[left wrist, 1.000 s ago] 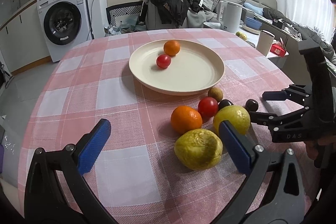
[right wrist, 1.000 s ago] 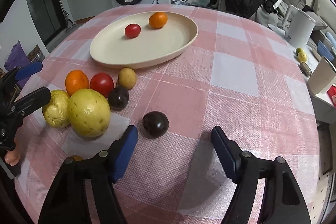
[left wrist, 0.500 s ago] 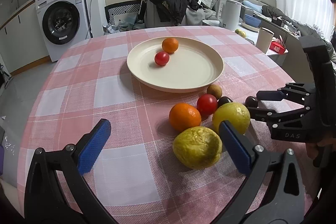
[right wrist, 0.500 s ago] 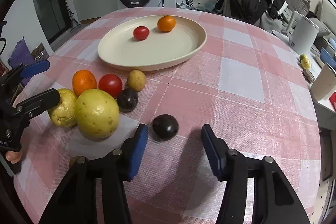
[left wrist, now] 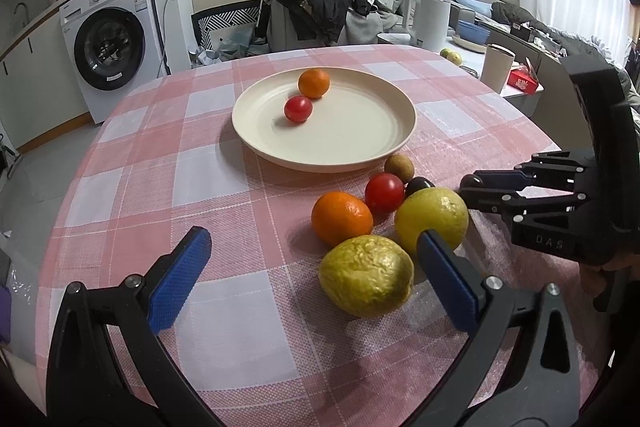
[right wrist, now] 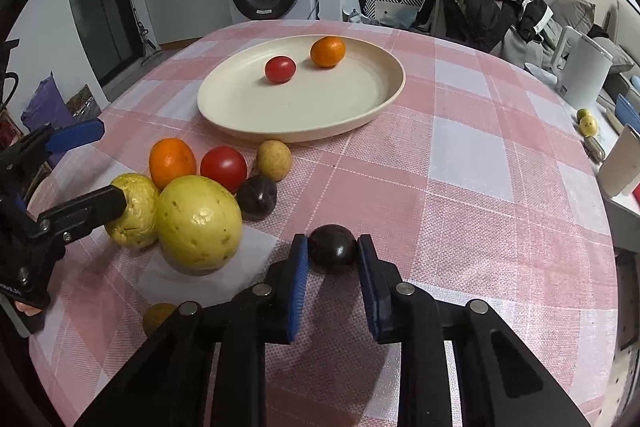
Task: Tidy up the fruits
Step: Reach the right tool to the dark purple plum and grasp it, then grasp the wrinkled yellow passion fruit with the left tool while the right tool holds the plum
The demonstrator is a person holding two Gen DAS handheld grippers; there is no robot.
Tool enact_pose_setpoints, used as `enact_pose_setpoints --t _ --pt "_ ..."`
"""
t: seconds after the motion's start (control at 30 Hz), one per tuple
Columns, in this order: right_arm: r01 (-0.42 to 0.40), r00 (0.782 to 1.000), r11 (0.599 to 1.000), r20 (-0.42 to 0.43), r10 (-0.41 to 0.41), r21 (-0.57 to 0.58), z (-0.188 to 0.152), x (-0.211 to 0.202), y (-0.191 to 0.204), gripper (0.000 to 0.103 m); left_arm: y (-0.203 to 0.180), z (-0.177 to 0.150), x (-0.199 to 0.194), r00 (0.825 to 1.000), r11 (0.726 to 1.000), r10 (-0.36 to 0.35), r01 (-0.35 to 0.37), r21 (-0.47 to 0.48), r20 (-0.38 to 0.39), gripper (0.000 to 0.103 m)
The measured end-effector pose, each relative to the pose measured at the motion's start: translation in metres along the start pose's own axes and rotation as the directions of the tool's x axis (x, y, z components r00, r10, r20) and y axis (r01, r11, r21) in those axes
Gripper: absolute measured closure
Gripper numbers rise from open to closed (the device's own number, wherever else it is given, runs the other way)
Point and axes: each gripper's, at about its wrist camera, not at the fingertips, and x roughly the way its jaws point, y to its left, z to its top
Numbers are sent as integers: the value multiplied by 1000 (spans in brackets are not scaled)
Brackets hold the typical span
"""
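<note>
Your right gripper (right wrist: 332,267) has its blue fingers (right wrist: 298,281) closed in against both sides of the dark plum (right wrist: 333,247), which sits on the pink checked tablecloth (right wrist: 460,195) apart from the other fruit. Your left gripper (left wrist: 316,275) is spread wide and holds nothing; its right finger (left wrist: 448,283) stands just beside the wrinkled yellow fruit (left wrist: 366,275) and in front of the smooth yellow fruit (left wrist: 432,219), while its left finger (left wrist: 180,283) hangs over bare cloth.

Between your two grippers the loose fruit is tightly bunched: the two yellow fruits touch, with an orange (left wrist: 342,218), a red tomato (left wrist: 385,191), a second dark plum (right wrist: 257,195) and a small brown fruit (right wrist: 274,159) packed behind them toward the plate. That brown fruit lies just beside the near rim of the cream plate (right wrist: 372,115). Another small brownish fruit (right wrist: 158,317) lies close under your right gripper's left arm.

On the plate, a small tomato (right wrist: 280,69) and a mandarin (right wrist: 328,51) sit near the far rim, leaving the near half and the right side of the plate open. To the right of the held plum the cloth runs bare out to the table's rounded edge, where a white kettle (right wrist: 584,79) and a paper cup (right wrist: 620,163) stand on a surface beyond.
</note>
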Motion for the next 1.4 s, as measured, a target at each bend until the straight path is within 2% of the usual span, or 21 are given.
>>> enact_pose_setpoints --t 0.13,0.33,0.6,0.7,0.87,0.97,1.03,1.4 --pt "0 1000 1000 28 0 7 2 -4 -1 78 0 0 0 1000 1000 -20 20 6 -10 1" --pt "-43 993 999 106 41 12 7 -18 -1 78 -6 -5 7 995 996 -72 75 42 -64 1" --pt "-51 992 999 112 50 9 8 -19 0 78 -8 -9 13 988 992 -114 118 41 -104 2" --pt "-50 992 999 112 48 10 7 -20 0 78 -8 -10 15 984 989 -132 138 44 -116 7" --pt "-51 992 999 113 50 11 7 -21 0 78 -9 -13 20 978 987 -150 157 41 -147 22" --pt "-51 992 999 113 49 11 7 -20 0 78 -9 -14 23 974 985 -160 168 38 -160 35" --pt "-51 992 999 113 49 11 7 -20 0 78 -10 -15 25 971 983 -171 180 38 -167 52" --pt "-51 992 999 115 49 13 8 -21 0 78 -15 -17 24 970 979 -181 193 64 -162 52"
